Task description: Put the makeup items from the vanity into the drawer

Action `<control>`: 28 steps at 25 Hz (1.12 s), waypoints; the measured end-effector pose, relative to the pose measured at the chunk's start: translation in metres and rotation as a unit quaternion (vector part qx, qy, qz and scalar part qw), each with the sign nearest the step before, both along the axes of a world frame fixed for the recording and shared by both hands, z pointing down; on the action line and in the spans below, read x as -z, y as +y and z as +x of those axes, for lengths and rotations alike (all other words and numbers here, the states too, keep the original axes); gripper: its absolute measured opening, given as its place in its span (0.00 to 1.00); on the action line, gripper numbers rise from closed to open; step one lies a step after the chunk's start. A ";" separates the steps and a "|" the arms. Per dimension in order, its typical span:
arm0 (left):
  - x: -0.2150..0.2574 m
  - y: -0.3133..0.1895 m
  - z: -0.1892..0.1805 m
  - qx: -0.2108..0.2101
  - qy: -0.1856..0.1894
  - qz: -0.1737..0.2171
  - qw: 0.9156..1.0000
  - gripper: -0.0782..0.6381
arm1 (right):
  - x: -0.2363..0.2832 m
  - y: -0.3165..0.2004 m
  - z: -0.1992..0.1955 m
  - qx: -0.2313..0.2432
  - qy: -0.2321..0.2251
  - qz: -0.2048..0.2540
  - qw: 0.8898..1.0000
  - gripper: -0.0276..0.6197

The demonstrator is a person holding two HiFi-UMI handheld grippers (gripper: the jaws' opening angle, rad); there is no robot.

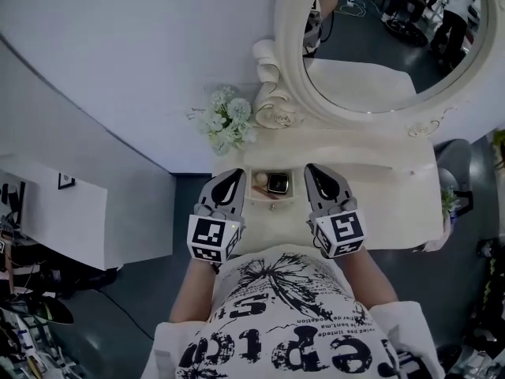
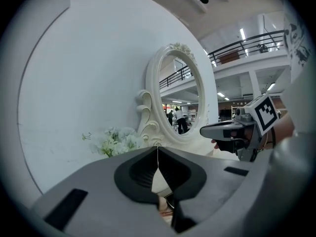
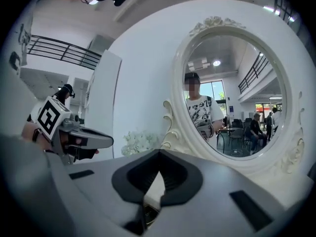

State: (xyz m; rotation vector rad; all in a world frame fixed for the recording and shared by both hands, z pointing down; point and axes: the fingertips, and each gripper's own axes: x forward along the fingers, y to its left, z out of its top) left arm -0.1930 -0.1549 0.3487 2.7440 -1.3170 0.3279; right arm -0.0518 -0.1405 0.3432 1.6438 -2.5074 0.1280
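The cream vanity (image 1: 379,176) has its small drawer (image 1: 270,203) pulled out at the front. Inside lie a square dark compact with a gold rim (image 1: 277,183), a round cream item (image 1: 261,179) and a thin pinkish piece (image 1: 269,194). My left gripper (image 1: 234,174) hovers at the drawer's left side and my right gripper (image 1: 313,169) at its right side. Both have their jaws shut with nothing between them. The left gripper view shows its tips (image 2: 158,149) meeting, and the right gripper view shows the same (image 3: 159,154). The vanity top holds no loose makeup that I can see.
A large oval mirror (image 1: 379,38) in an ornate cream frame stands at the back of the vanity. White flowers (image 1: 225,121) sit at its left corner against the wall. A white cabinet (image 1: 63,212) stands to the left and a grey seat (image 1: 458,164) to the right.
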 end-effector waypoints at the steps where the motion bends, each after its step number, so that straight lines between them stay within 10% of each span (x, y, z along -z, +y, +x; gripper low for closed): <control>1: 0.003 -0.001 0.000 0.000 -0.001 0.004 1.000 0.14 | 0.002 0.000 0.001 -0.001 -0.002 0.009 1.000 0.07; 28: 0.017 0.010 -0.007 0.012 0.007 0.016 1.000 0.14 | 0.008 0.009 0.001 0.013 -0.009 0.020 1.000 0.07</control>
